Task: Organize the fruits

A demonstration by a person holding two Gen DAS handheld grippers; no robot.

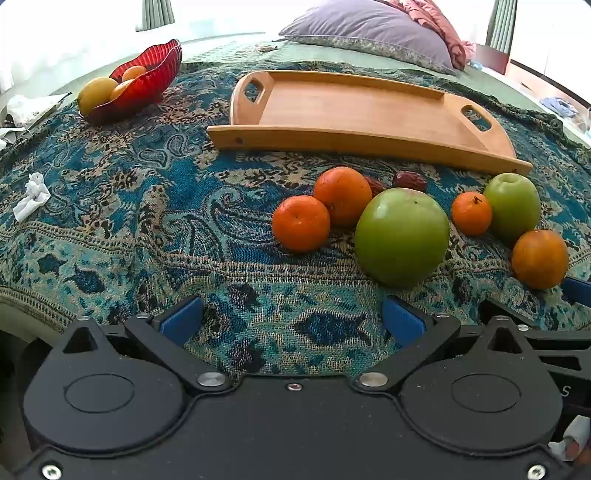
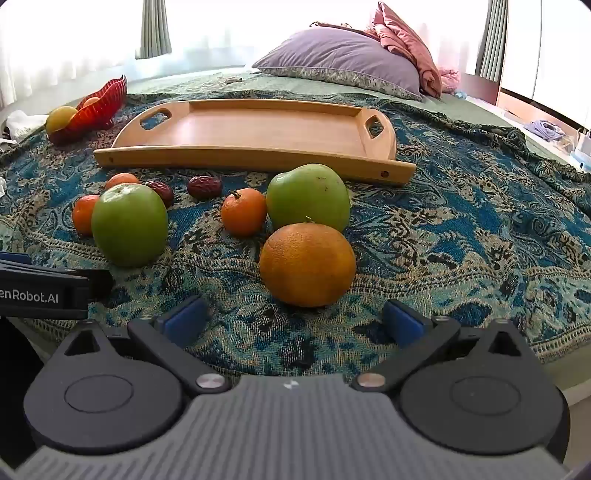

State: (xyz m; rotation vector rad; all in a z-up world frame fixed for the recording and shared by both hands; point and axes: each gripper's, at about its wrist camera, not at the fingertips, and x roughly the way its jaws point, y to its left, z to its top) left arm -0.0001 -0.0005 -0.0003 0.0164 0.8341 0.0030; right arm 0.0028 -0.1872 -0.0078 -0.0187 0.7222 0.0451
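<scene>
Loose fruit lies on a patterned blue cloth in front of an empty wooden tray (image 1: pixel 369 110) (image 2: pixel 258 133). In the left wrist view a large green apple (image 1: pixel 402 236) sits just ahead and right of my open, empty left gripper (image 1: pixel 291 317), with several oranges, a second green apple (image 1: pixel 512 206) and two dates (image 1: pixel 409 181) around it. In the right wrist view a big orange (image 2: pixel 307 264) sits straight ahead of my open, empty right gripper (image 2: pixel 293 319), with a green apple (image 2: pixel 308 197) behind it, a small orange (image 2: pixel 243 211) and another apple (image 2: pixel 129 224) to the left.
A red glass bowl (image 1: pixel 147 79) (image 2: pixel 99 103) with fruit stands at the back left. A crumpled tissue (image 1: pixel 31 195) lies at the left. A purple pillow (image 1: pixel 369 29) and pink bedding lie behind the tray. The left gripper's body (image 2: pixel 40 291) shows at the right wrist view's left edge.
</scene>
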